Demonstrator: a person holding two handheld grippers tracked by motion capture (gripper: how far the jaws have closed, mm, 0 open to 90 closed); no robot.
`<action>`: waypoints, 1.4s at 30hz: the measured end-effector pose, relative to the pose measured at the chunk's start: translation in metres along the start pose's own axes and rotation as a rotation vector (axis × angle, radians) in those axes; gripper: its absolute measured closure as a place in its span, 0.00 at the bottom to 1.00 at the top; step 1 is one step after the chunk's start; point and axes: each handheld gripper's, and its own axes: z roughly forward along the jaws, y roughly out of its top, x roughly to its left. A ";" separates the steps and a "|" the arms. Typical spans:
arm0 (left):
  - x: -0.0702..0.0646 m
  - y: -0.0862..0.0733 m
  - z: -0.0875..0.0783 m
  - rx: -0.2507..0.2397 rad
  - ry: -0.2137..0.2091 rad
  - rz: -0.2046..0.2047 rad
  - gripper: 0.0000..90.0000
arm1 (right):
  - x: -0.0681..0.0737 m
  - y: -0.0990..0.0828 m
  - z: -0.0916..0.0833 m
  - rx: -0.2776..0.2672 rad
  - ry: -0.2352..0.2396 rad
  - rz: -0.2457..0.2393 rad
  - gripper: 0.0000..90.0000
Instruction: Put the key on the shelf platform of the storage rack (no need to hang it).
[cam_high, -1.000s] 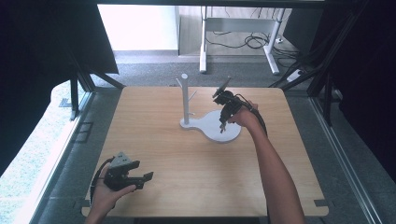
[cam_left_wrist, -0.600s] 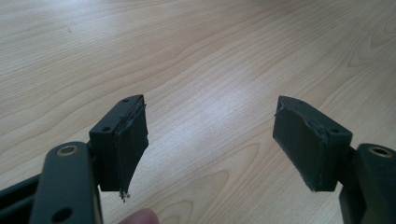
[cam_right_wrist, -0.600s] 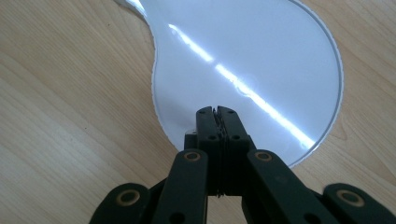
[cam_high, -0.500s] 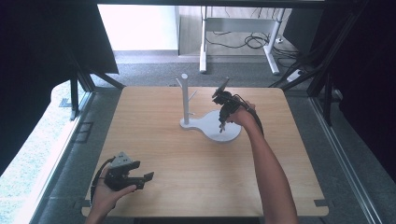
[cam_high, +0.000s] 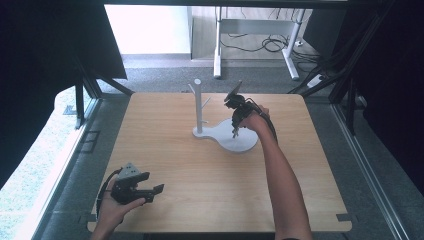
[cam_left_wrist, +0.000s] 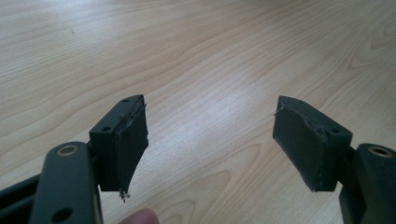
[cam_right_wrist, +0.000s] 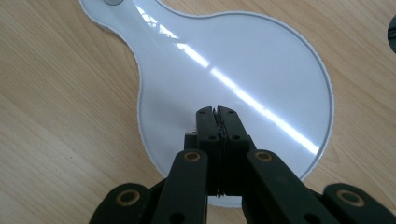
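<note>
The right gripper is held with its jaws pressed together, empty, pointed down over the round plate of the white plastic stand, whose upright post rises beyond. The left gripper, jaws spread, is kept well apart above the light wooden table.

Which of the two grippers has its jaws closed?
The right gripper, above the white stand base: its jaws touch. The left gripper has jaws wide apart.
</note>
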 end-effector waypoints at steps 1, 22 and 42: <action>0.000 0.000 0.000 -0.001 0.000 -0.001 0.30 | 0.000 0.001 0.001 0.001 0.001 0.001 1.00; -0.001 0.000 -0.001 -0.003 0.004 0.001 0.30 | -0.017 -0.007 0.037 -0.050 -0.047 0.053 1.00; -0.004 0.001 -0.001 -0.006 0.000 0.008 0.30 | -0.016 -0.013 0.036 -0.118 -0.026 0.070 0.68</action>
